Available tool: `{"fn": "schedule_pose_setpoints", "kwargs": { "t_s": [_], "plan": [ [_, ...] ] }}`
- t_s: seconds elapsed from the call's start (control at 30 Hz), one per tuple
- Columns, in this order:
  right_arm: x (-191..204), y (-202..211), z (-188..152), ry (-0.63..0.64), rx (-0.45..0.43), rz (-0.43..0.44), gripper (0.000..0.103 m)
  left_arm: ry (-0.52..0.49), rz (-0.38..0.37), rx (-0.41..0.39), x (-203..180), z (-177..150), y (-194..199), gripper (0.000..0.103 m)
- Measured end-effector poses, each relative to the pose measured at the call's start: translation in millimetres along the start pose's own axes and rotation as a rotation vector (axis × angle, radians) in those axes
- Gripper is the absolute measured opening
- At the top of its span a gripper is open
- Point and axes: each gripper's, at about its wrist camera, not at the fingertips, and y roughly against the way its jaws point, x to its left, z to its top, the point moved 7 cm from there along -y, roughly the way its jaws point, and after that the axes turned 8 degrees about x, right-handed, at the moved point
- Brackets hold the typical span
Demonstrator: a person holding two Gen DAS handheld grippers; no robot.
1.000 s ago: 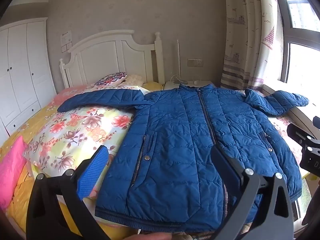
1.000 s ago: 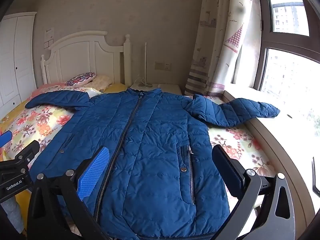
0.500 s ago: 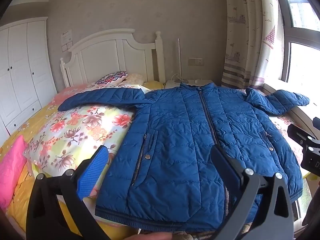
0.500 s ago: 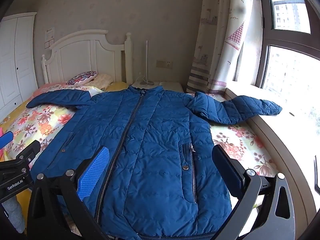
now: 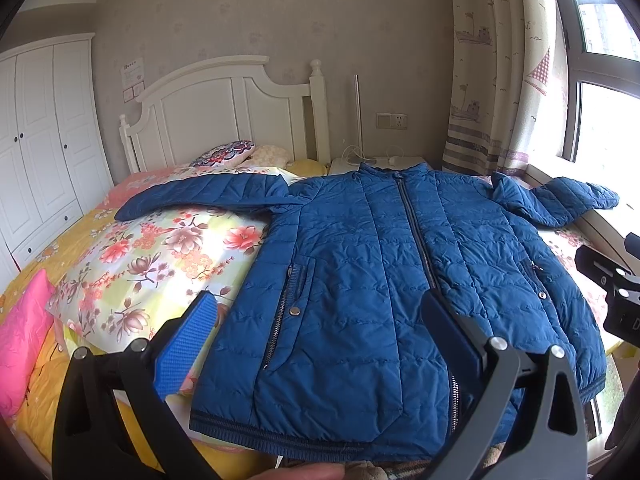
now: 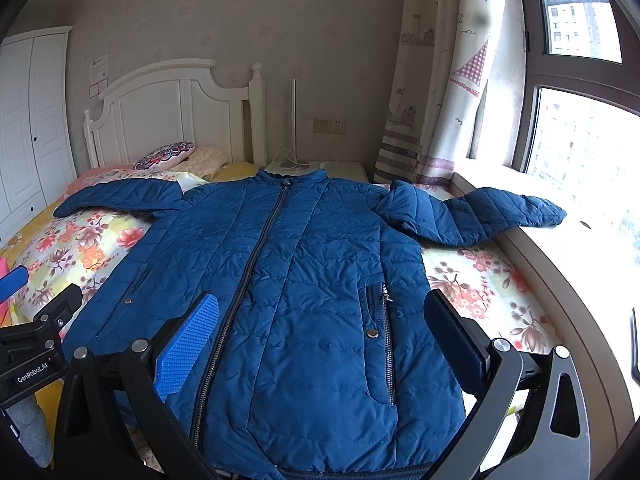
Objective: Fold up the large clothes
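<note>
Barely anything differs from one second ago. Both wrist views have shifted only slightly, the frame creeping a little across the headboard and curtain, so both grippers are hovering, not yet committed. The blue quilted puffer jacket [image 5: 384, 280] lies as it did: front up, zipped, spread across the floral-print quilt [image 5: 152, 256], collar toward the white wooden headboard [image 5: 224, 112], hem nearest the cameras. No fold started; judged to be the approach stage, with a sleeve or hem corner as the first grasp.

Left gripper [image 5: 320, 320]: jaws spread wide, nothing between them, poised above the hem over the jacket's left half. Right gripper [image 6: 324, 320]: likewise wide apart and empty, above the pocket and zip on the right half.

View differences:
- Left wrist view shows the left sleeve [image 5: 200, 196] laid out straight over the quilt, a bright pink cushion [image 5: 20, 340] at the bed edge, and the white wardrobe [image 5: 40, 140]. A fingertip shows at the bottom edge.
- Right wrist view shows the right sleeve [image 6: 480, 216] in full, bent at the elbow with its cuff resting on the window ledge [image 6: 560, 264]. The left view shows that sleeve smaller, toward its right edge.
- Each view catches the other gripper's body at its margin.
</note>
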Motion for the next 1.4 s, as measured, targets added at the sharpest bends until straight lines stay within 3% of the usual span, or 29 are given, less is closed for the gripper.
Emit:
{"fn": "schedule_pose_setpoints", "kwargs": {
  "t_s": [1.37,1.4],
  "plan": [
    [-3.4,-6.6,-3.1,-0.019,0.03,0.025,0.099,-0.005,-0.002,0.022,-0.5,-8.3,-4.1,0.101],
    [-4.5,-5.9,-2.5,-0.007,0.013,-0.01,0.099,-0.004,-0.002,0.023,-0.4,-8.5,-4.2,0.101]
  ]
}}
